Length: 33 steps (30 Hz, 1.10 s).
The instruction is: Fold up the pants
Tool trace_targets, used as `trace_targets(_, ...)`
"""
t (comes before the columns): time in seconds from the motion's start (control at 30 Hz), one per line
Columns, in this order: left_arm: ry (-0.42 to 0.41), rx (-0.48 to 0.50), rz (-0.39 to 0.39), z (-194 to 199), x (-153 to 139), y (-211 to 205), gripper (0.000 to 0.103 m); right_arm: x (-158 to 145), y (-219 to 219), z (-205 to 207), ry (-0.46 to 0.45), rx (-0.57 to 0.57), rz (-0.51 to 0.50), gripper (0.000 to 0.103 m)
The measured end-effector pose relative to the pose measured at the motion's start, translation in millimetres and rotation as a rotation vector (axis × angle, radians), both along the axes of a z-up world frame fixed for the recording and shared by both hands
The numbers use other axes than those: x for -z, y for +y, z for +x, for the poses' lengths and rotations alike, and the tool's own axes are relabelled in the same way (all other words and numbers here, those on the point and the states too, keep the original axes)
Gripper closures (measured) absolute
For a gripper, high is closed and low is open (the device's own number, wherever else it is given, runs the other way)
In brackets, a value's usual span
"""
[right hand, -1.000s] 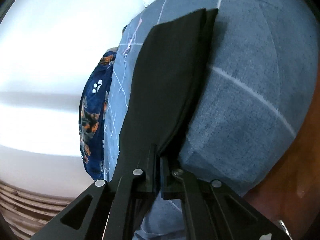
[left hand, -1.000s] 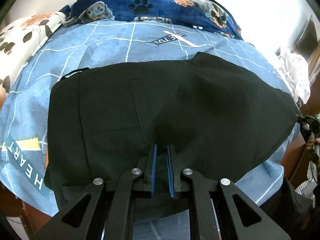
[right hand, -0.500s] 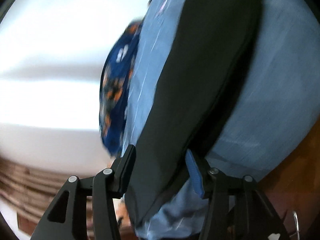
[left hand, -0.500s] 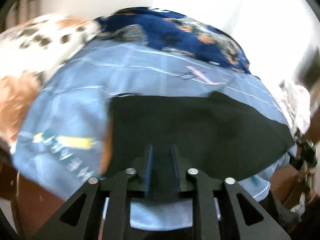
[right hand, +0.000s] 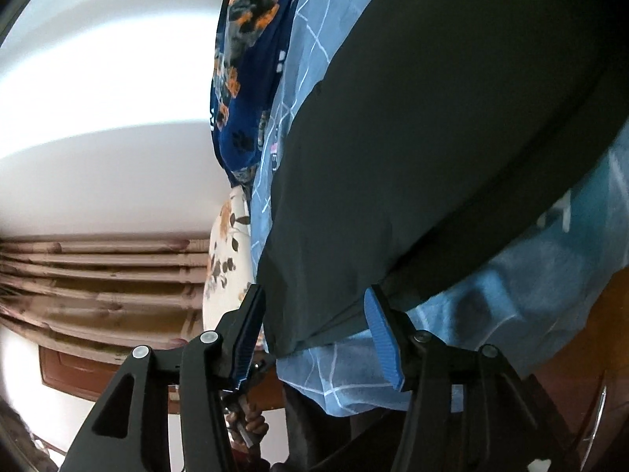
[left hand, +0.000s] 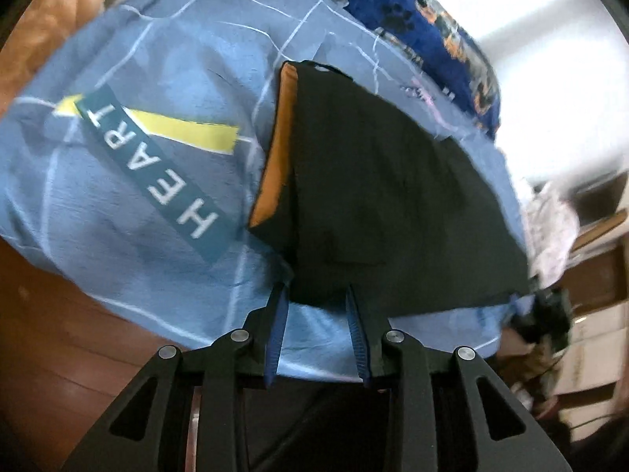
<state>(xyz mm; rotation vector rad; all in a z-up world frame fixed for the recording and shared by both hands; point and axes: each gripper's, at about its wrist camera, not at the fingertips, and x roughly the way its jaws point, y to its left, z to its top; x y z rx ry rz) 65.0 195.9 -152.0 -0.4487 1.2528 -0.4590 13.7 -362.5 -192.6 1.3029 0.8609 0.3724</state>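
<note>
- The bed [left hand: 129,165] in front of you is covered by a light blue sheet with thin white grid lines and a teal band reading "HEART" beside a yellow stripe.
- The black pants [left hand: 393,204] lie folded flat on that sheet, toward the near edge of the bed; in the right wrist view they [right hand: 432,137] fill most of the frame as a long dark panel with a doubled lower edge.
- A dark blue blanket [left hand: 428,35] printed with dogs and paw prints is bunched along the far side of the bed, well apart from the pants.
- An orange lining strip [left hand: 275,161] shows along the left edge of the pants, where the top layer sits slightly back from the layer beneath.
- Your left tool [left hand: 316,310] stands parted at a medium width, holding nothing; its tips sit just at the near hem of the pants, one at the corner, one a little way along.
- Your right tool [right hand: 314,314] is spread wide and holds nothing; the end of the pants lies between its blue pads [right hand: 379,334], and I cannot tell whether either pad touches the cloth.
</note>
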Motion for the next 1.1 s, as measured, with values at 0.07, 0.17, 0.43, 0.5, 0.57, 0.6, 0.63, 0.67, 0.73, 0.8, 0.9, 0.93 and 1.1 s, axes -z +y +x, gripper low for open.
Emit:
trace_targets(0.07, -0.014, -0.020, -0.029, 1.3, -1.1, 1.3, 0.071, -0.8, 5.3, 0.1, 0.003, 0.007, -0.005, 0.048)
trace_targets(0.17, -0.036, -0.021, 0.047, -0.1, -3.6, -3.5, 0.085, 2.6, 3.5, -5.6, 0.013, 0.019, -0.003, 0.045)
trace_targets(0.43, -0.253, -0.058, 0.226, 0.4, -50.5, -20.3, 0.091, 6.2, 6.9, -10.2, 0.021, 0.020, -0.003, 0.044)
trace_targets(0.5, -0.283, -0.071, 0.251, 7.5, -57.0, -21.8, 0.091, 5.7, 8.0, -10.0, 0.018, 0.019, -0.003, 0.044)
trace_targets(0.57, -0.280, -0.082, 0.276, 13.7, -52.8, -20.3, 0.091, 4.6, 8.0, -9.8, 0.014, 0.019, -0.003, 0.043)
trace_targets(0.6, -0.258, -0.083, 0.281, 15.7, -45.6, -19.0, 0.091, 4.3, 7.8, -10.0, 0.012, 0.020, -0.002, 0.043)
trace_targets(0.63, -0.225, -0.081, 0.289, 18.5, -35.3, -18.1, 0.091, 4.4, 7.7, -9.9, 0.011, 0.020, 0.001, 0.043)
trace_targets(0.67, -0.183, -0.078, 0.287, 19.2, -23.3, -15.6, 0.091, 4.7, 7.6, -10.0, 0.011, 0.020, 0.003, 0.043)
trace_targets(0.73, -0.169, -0.082, 0.276, 14.4, -15.3, -15.1, 0.091, 5.4, 6.6, -10.5, 0.011, 0.019, 0.007, 0.043)
trace_targets(0.8, -0.180, -0.077, 0.275, 8.8, -18.5, -17.1, 0.091, 5.2, 4.6, -11.3, 0.009, 0.022, 0.010, 0.043)
trace_targets(0.9, -0.202, -0.032, 0.352, 6.6, -21.6, -27.0, 0.088, 4.1, -3.9, -13.0, 0.006, 0.043, 0.010, 0.042)
trace_targets(0.93, -0.209, -0.028, 0.374, 5.5, -23.6, -29.8, 0.087, 4.0, -9.0, -13.8, 0.007, 0.053, 0.014, 0.042)
trace_targets(1.1, -0.290, -0.109, 0.603, -5.9, -55.4, -38.7, 0.047, -0.5, -67.7, -44.9, -0.012, 0.228, 0.054, 0.042)
